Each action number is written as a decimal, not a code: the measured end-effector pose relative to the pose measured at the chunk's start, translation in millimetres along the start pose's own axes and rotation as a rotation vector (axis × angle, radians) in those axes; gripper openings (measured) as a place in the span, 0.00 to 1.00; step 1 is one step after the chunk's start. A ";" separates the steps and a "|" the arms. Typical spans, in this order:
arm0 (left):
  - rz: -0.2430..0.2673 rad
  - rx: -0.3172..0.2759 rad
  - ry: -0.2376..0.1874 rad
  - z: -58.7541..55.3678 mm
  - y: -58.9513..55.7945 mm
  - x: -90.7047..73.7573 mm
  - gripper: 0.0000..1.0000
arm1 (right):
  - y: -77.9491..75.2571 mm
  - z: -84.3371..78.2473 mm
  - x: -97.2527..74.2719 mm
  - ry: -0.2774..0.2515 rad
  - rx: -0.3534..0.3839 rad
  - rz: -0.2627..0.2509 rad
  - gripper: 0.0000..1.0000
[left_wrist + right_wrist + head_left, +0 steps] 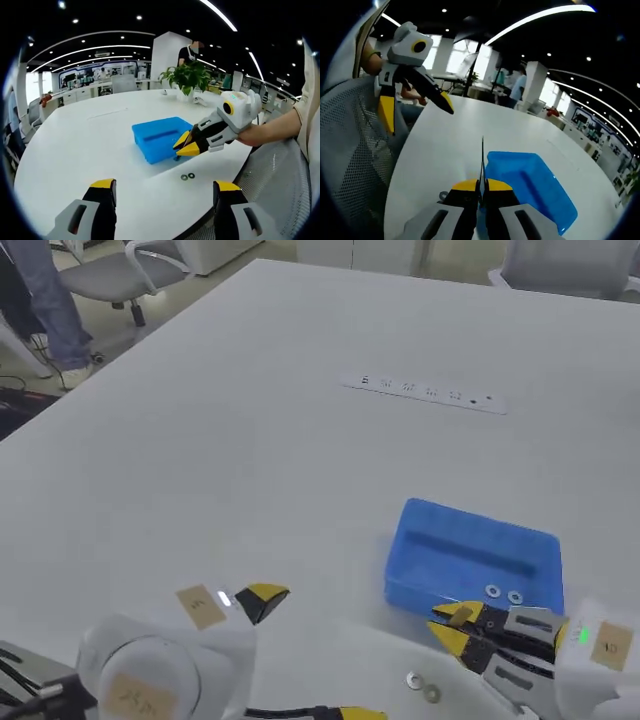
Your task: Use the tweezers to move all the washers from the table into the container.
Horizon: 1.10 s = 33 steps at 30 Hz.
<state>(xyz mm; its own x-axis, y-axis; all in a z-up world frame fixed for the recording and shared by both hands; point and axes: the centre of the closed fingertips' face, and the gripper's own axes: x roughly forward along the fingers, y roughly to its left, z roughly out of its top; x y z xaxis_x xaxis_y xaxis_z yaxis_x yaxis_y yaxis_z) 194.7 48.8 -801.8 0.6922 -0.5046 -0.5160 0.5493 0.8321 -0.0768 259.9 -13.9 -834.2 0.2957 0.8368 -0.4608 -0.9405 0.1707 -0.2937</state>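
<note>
My right tongs [481, 186] clamp the tweezers [482, 159]; my left tongs [165, 185] gape apart. A clumsy poke could flick the lower-right washers [415, 680] off the worktop's [250, 440] near edge.

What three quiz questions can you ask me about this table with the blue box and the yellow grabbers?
1. True or false: the left gripper is open.
2. How many washers lie on the table, outside the blue container?
3. What is the right gripper shut on? A) tweezers B) a spoon C) nothing
Key: 1 true; 2 two; 3 A.
</note>
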 end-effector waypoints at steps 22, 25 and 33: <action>0.003 0.004 -0.002 0.8 1.2 -0.4 0.78 | 10.0 0.5 -26.4 -0.054 0.490 0.004 0.02; 0.002 0.004 -0.007 1.7 1.2 -0.7 0.78 | 4.1 -2.3 -28.0 -0.062 0.611 -0.005 0.03; 0.003 0.007 -0.008 1.9 1.4 -1.1 0.77 | 4.1 -6.4 -24.7 -0.066 0.653 0.004 0.04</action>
<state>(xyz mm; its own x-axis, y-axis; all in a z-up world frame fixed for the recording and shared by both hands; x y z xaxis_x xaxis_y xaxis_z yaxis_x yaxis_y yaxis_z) 195.6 50.1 -799.8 0.6977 -0.5042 -0.5089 0.5506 0.8319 -0.0695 249.8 -37.2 -829.4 0.3003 0.8649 -0.4022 -0.8559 0.4305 0.2867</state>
